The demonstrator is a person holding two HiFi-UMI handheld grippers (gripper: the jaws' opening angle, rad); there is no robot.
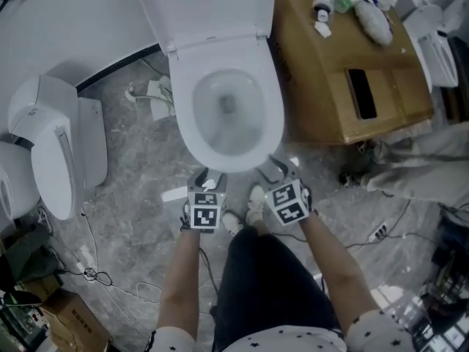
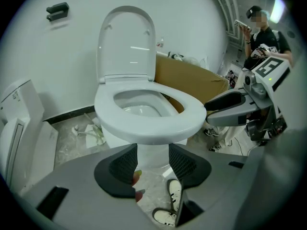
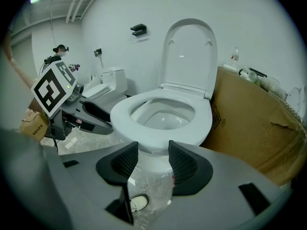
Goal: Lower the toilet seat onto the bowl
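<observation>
The white toilet stands at the top middle of the head view. Its seat [image 1: 187,134] lies flat on the bowl and the lid [image 1: 209,6] stands upright against the wall. My left gripper [image 1: 207,187] and right gripper [image 1: 282,173] hover just in front of the bowl's front rim, side by side. In the left gripper view the seat [image 2: 148,126] is just beyond the left gripper [image 2: 152,163], which is open and holds nothing. In the right gripper view the right gripper [image 3: 153,163] is open and empty just below the seat's [image 3: 160,137] front edge.
A large cardboard box [image 1: 333,94] with bottles and rags on top stands tight against the toilet's right side. Other toilets [image 1: 55,149] sit at the left. Cables and a power strip [image 1: 379,231] lie on the marble floor. A person [image 2: 261,30] stands far off.
</observation>
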